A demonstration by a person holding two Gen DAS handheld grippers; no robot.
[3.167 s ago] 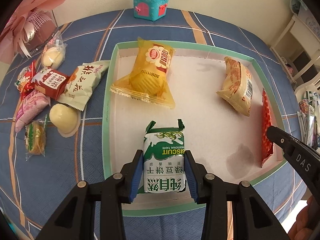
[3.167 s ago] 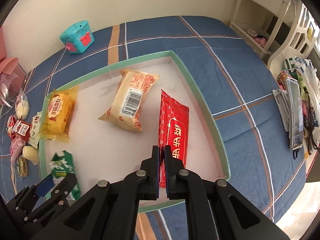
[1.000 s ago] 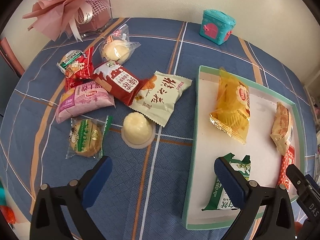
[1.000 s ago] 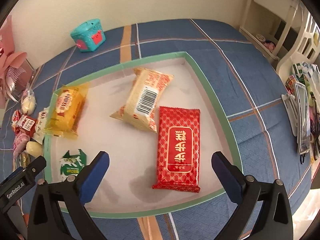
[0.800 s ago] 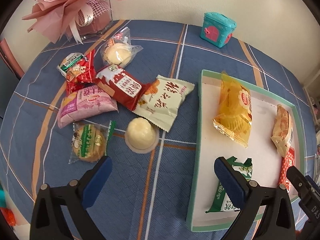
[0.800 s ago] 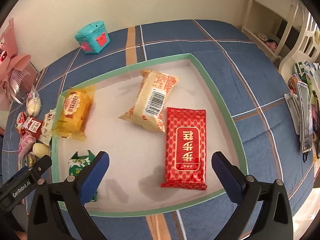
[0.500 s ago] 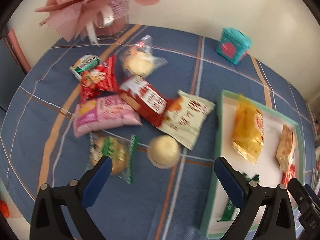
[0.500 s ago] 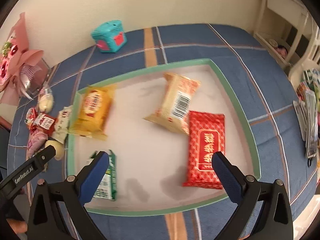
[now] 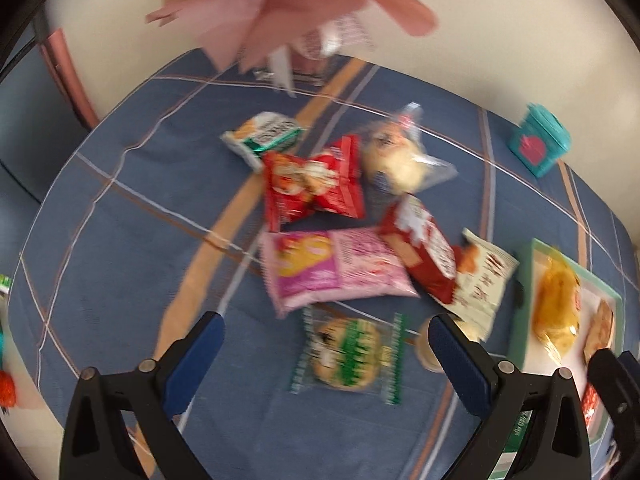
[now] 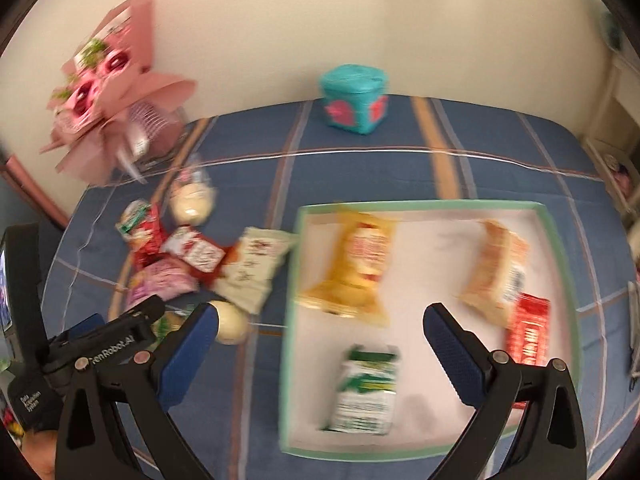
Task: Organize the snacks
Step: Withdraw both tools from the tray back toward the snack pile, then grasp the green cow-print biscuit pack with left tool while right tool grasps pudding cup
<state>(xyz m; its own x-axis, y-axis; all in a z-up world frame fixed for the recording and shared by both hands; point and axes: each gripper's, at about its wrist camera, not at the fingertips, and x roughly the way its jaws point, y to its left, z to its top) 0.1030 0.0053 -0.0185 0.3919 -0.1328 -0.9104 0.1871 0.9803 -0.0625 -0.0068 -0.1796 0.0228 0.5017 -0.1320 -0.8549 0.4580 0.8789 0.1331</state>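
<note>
Left wrist view: left gripper (image 9: pixel 324 344) jaws wide apart, empty; green cookie packet (image 9: pixel 347 354) lies between them. Close squarely across its middle. Right wrist view: right gripper (image 10: pixel 320 338) jaws apart, empty; tray (image 10: pixel 289 320) spans between them, holding four snacks

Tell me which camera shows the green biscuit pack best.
The right wrist view: the green biscuit pack lies whole in the tray, unobstructed though blurred. In the left wrist view only a sliver shows at the bottom right, behind the left gripper's finger.
</note>
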